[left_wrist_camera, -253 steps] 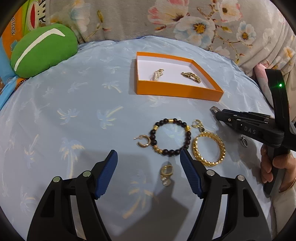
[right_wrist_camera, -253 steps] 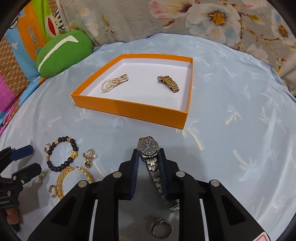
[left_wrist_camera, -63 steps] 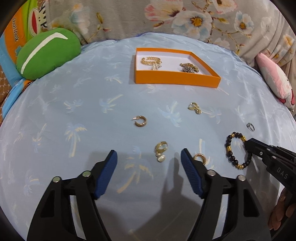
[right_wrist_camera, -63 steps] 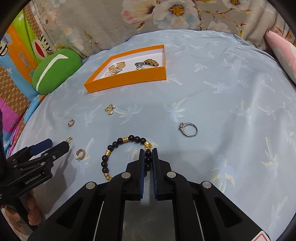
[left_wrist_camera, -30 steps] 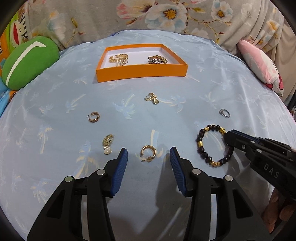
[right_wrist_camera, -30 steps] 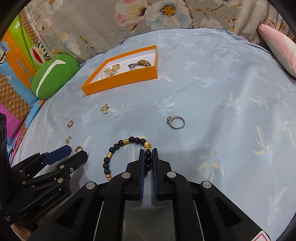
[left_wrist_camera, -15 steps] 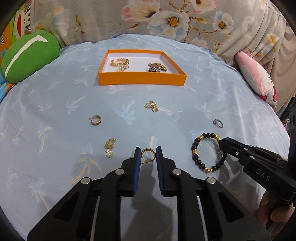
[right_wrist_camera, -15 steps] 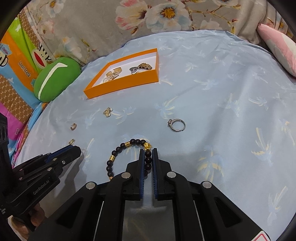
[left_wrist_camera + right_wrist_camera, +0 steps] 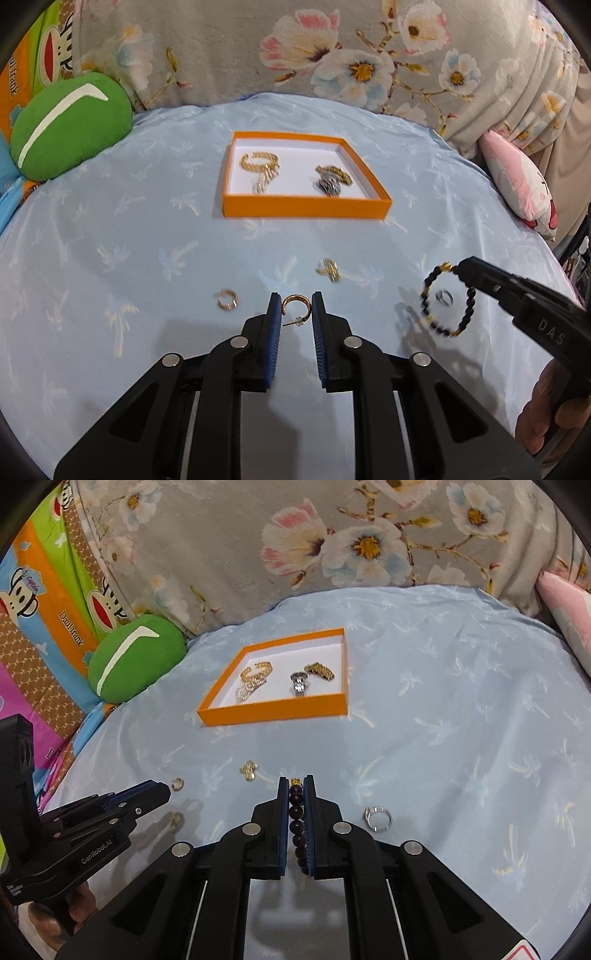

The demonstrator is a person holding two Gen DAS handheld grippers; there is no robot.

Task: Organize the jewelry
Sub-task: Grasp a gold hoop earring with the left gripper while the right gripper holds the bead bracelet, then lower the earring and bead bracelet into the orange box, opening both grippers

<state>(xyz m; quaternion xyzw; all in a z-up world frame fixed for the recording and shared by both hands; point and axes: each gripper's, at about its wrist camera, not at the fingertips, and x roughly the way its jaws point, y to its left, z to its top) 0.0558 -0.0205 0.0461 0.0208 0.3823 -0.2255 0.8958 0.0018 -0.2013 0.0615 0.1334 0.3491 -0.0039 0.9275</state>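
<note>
Through the left view, the left tool [image 9: 294, 308] pinches a gold hoop earring [image 9: 295, 301] with the orange box [image 9: 306, 208] straight ahead, while the right view shows the right tool [image 9: 296, 788] clamped on the beaded bracelet [image 9: 296, 825], box [image 9: 273, 709] ahead-left.
</note>
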